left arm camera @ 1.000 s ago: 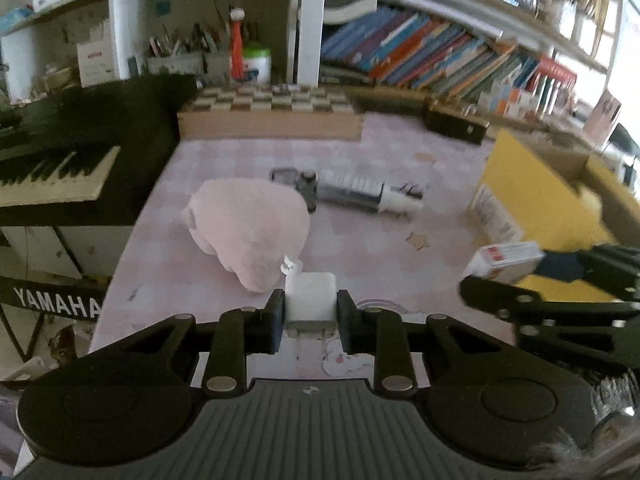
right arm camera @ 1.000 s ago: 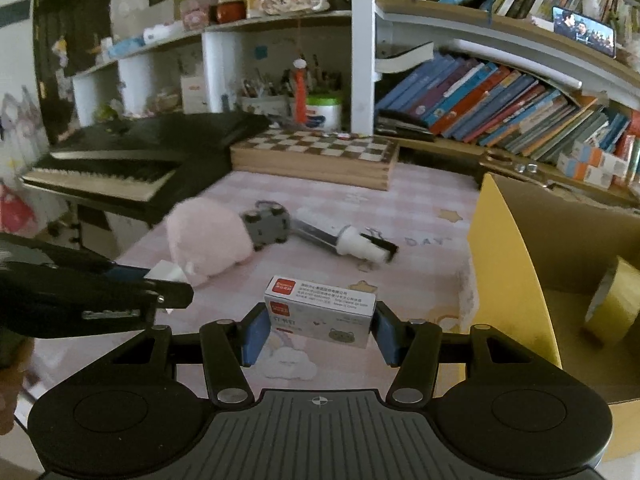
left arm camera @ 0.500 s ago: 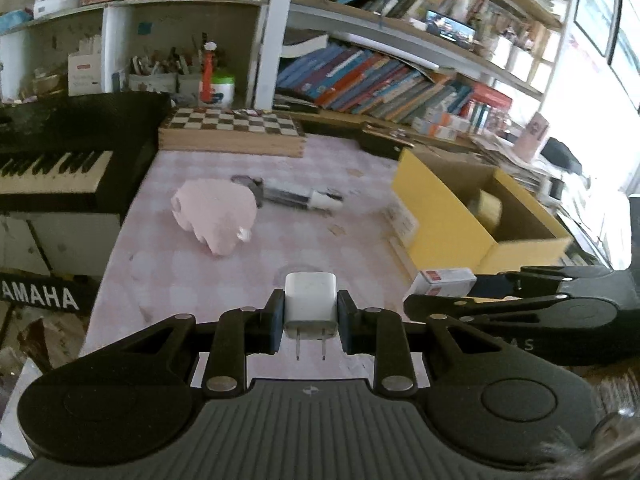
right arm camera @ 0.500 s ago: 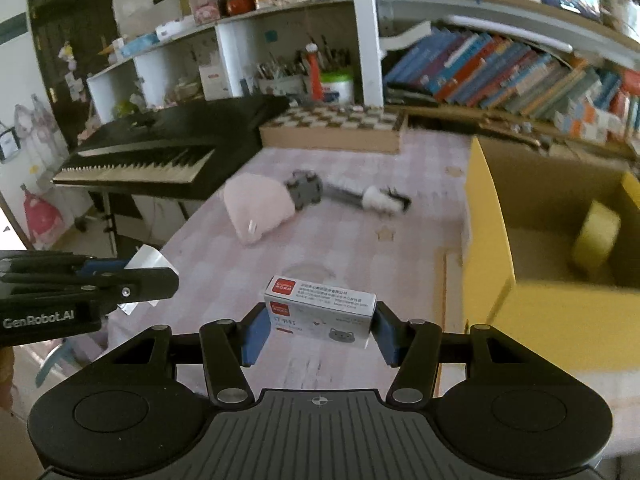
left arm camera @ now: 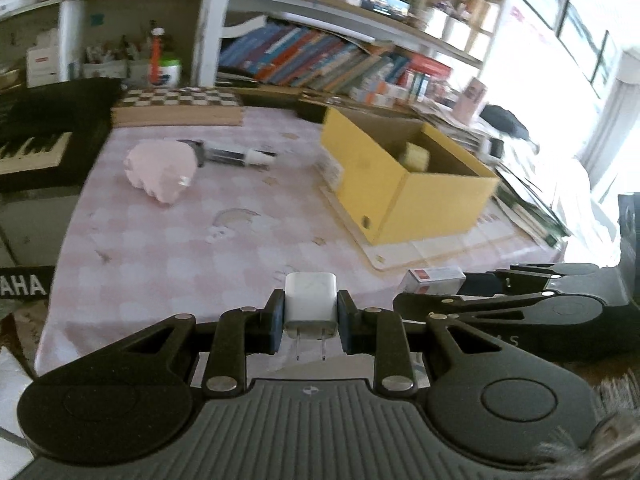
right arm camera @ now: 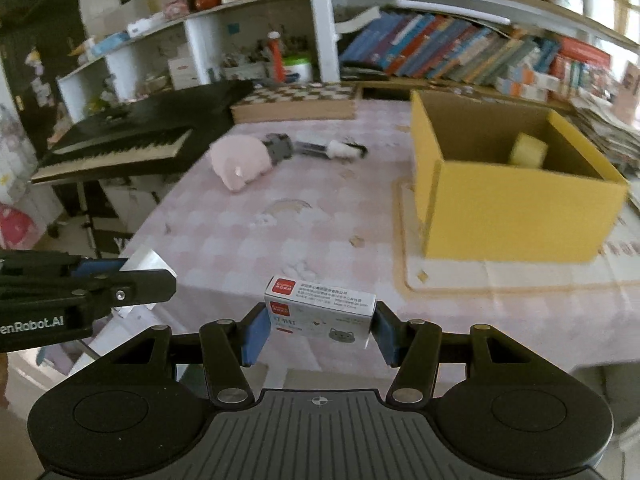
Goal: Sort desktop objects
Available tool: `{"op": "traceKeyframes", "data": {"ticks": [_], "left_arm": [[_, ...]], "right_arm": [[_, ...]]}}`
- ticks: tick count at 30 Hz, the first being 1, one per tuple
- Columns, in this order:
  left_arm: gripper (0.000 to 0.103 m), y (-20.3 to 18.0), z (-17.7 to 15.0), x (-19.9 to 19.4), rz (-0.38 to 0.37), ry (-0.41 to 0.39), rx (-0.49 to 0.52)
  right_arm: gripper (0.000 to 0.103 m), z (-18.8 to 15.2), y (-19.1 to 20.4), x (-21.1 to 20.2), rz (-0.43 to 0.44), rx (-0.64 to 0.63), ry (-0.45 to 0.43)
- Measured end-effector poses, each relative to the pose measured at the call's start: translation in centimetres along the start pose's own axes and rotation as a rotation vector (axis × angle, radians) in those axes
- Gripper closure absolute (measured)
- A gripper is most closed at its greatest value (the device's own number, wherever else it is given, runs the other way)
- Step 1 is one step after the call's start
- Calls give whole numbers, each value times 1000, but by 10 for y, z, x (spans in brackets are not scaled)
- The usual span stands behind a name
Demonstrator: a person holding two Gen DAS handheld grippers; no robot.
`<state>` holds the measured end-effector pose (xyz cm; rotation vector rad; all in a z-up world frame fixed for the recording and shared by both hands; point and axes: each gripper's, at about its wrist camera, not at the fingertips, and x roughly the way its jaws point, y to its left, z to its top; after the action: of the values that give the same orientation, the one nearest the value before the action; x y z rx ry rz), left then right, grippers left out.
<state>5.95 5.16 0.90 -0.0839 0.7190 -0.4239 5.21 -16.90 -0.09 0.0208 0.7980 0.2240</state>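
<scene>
My left gripper (left arm camera: 310, 312) is shut on a white charger plug (left arm camera: 310, 300), held above the near table edge; it shows in the right wrist view (right arm camera: 146, 266) too. My right gripper (right arm camera: 320, 320) is shut on a small white staple box with a red label (right arm camera: 320, 306), also seen in the left wrist view (left arm camera: 436, 280). A yellow cardboard box (right arm camera: 512, 200) stands open at the right with a tape roll (right arm camera: 528, 150) inside. A pink plush toy (left arm camera: 160, 168) and a dark tool with a white tip (left arm camera: 236, 156) lie far left on the pink checked tablecloth (left arm camera: 180, 248).
A chessboard box (left arm camera: 178, 106) sits at the table's back edge. A black keyboard piano (right arm camera: 128, 140) stands left of the table. Shelves with books (right arm camera: 460, 56) run behind. Papers lie under and beside the yellow box.
Both grippers have pulled back and up from the table with their objects still held; the plush toy and yellow box now look farther away and the box's inside shows.
</scene>
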Motion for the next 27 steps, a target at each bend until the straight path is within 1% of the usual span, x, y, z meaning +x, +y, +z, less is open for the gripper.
{"op": "traceKeyframes", "data": {"ticks": [6, 18, 22, 27], "left_arm": [[79, -22, -7, 4, -69, 23, 49], [79, -79, -9, 26, -234, 78, 183], [79, -96, -7, 34, -269, 87, 214], [79, -116, -4, 45, -297, 99, 244]], "right_arm": [[48, -22, -13, -20, -61, 65, 7], [48, -57, -56, -54, -190, 216, 6], [48, -63, -70, -63, -218, 244, -1], [48, -64, -88, -66, -232, 264, -4]]}}
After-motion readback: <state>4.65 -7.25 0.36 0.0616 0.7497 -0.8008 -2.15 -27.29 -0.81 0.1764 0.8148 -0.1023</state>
